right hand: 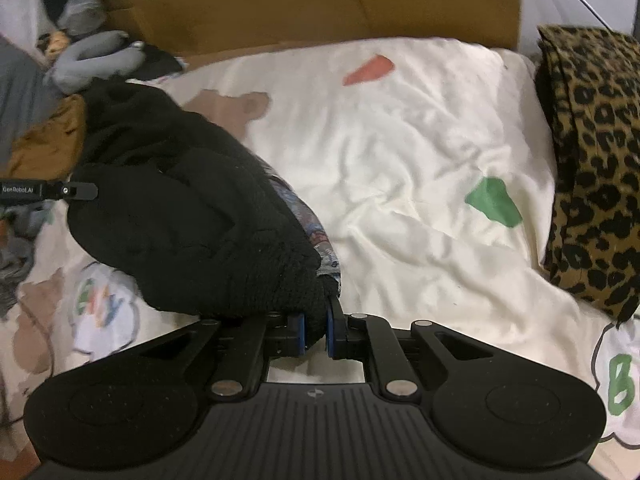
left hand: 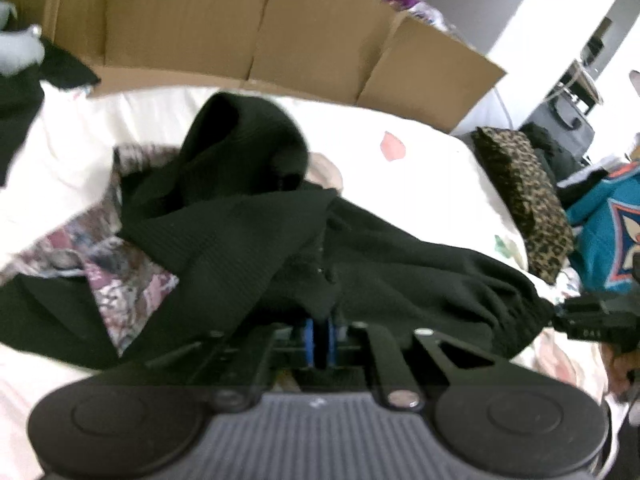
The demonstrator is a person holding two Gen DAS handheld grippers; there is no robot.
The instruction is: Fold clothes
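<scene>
A black knitted garment (left hand: 256, 216) lies bunched on the white bedsheet (left hand: 400, 184), over a patterned pink-and-grey cloth (left hand: 120, 280). My left gripper (left hand: 320, 340) is shut on a fold of the black garment, the blue pads pinching it. In the right wrist view the same black garment (right hand: 192, 220) hangs in a thick bundle, and my right gripper (right hand: 316, 332) is shut on its knitted edge. The patterned cloth (right hand: 320, 240) peeks out along the bundle's right side. The right gripper's tip shows at the right edge of the left wrist view, at the garment's end.
A folded leopard-print cloth (right hand: 592, 168) lies at the bed's right side. Cardboard panels (left hand: 280, 28) stand behind the bed. A teal jersey (left hand: 604, 232) sits at the far right, grey and mustard clothes (right hand: 52, 136) at the left. The sheet (right hand: 420, 160) is bare in the middle.
</scene>
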